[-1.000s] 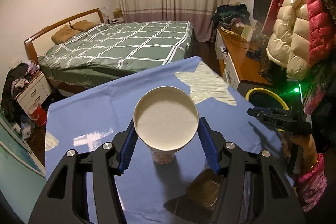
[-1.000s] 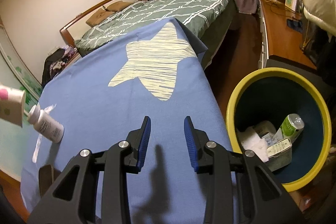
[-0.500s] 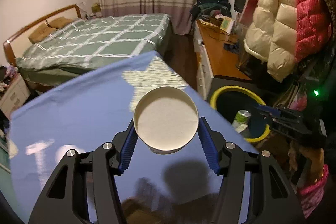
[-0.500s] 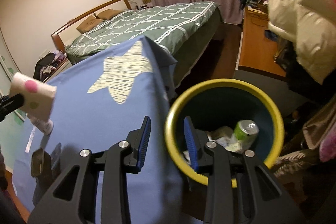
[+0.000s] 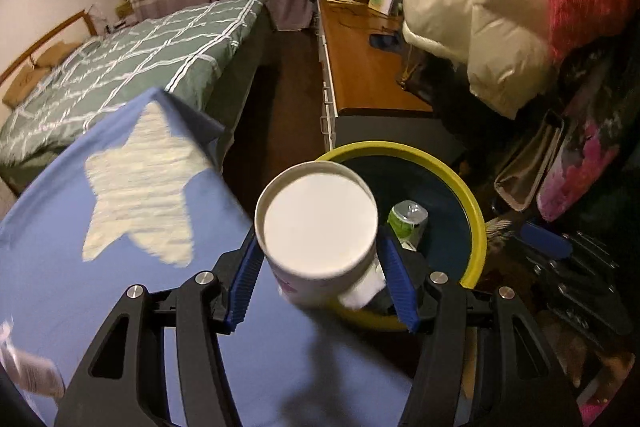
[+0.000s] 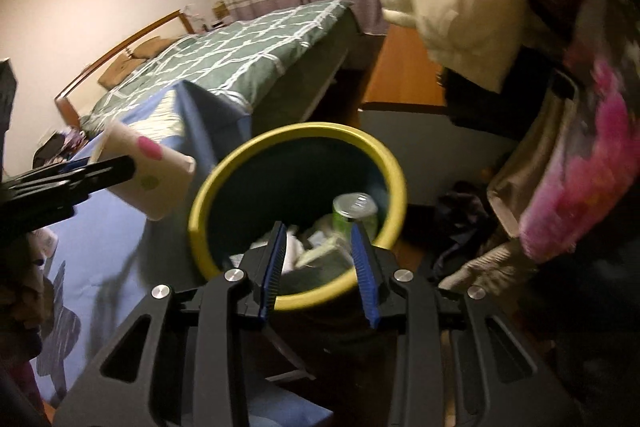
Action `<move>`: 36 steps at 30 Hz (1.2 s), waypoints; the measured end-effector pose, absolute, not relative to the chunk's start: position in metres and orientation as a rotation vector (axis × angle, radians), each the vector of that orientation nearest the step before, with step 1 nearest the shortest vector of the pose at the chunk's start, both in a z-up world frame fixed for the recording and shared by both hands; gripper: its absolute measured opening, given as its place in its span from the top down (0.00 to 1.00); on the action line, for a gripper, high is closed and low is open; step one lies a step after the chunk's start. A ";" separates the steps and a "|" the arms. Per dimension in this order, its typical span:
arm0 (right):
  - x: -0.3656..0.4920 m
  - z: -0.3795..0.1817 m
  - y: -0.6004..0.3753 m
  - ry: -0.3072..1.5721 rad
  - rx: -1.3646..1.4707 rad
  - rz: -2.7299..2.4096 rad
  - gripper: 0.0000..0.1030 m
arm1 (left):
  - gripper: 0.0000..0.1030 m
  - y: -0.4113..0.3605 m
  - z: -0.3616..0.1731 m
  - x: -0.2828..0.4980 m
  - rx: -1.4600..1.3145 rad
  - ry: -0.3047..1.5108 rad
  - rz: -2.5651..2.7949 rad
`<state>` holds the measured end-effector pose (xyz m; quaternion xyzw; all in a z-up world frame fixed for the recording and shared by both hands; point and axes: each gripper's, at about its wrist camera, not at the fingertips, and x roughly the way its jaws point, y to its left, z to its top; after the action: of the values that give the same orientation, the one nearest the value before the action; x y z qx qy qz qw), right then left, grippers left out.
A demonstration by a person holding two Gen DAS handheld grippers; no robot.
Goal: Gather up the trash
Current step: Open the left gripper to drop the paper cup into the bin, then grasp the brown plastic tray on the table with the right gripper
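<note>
Beside the round yellow-rimmed dark trash bin (image 5: 474, 211), at the edge of the blue star-patterned tablecloth (image 5: 80, 267), the left gripper (image 5: 320, 279) pinches a white paper cup with pink and green dots (image 5: 316, 223). Above the bin hovers the right gripper (image 6: 318, 267), fingers spread with nothing between them. Inside lies a green can (image 6: 354, 213) among papers.

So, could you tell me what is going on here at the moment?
A person is clearing trash with a handheld gripper in each hand. The left gripper is shut on a paper cup, held at the edge of the blue cloth beside the yellow-rimmed bin. The right gripper is open and empty above the bin, which already holds a green can and other scraps.
</note>
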<state>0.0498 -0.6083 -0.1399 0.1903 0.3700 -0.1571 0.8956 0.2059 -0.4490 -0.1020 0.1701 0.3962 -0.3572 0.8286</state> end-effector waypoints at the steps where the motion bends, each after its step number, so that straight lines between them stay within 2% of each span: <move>1: 0.048 -0.142 -0.613 0.770 0.400 -0.333 0.66 | 0.44 -0.458 -0.105 0.207 0.367 0.845 -0.764; 8: 0.045 -0.149 -0.626 0.777 0.415 -0.364 0.66 | 0.43 -0.501 -0.127 0.214 0.367 0.894 -0.811; 9: 0.046 -0.149 -0.626 0.778 0.416 -0.367 0.66 | 0.41 -0.503 -0.129 0.215 0.369 0.900 -0.805; 10: 0.047 -0.149 -0.625 0.779 0.415 -0.371 0.66 | 0.28 -0.504 -0.130 0.217 0.368 0.900 -0.796; 11: 0.048 -0.149 -0.624 0.780 0.412 -0.373 0.66 | 0.26 -0.503 -0.129 0.218 0.364 0.888 -0.783; 17: 0.055 -0.147 -0.616 0.787 0.397 -0.370 0.65 | 0.18 -0.458 -0.097 0.214 0.331 0.820 -0.748; 22: 0.066 -0.143 -0.591 0.794 0.366 -0.327 0.65 | 0.11 -0.391 -0.059 0.206 0.277 0.755 -0.716; 30: 0.096 -0.132 -0.526 0.810 0.295 -0.167 0.65 | 0.08 -0.229 -0.009 0.214 0.155 0.632 -0.468; 36: 0.119 -0.125 -0.451 0.828 0.212 0.011 0.65 | 0.06 -0.107 -0.010 0.232 0.082 0.597 -0.206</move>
<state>0.1188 -0.4505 -0.1248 0.1026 0.4016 0.0055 0.9100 0.2319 -0.1073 -0.0103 0.0405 0.2937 -0.1011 0.9497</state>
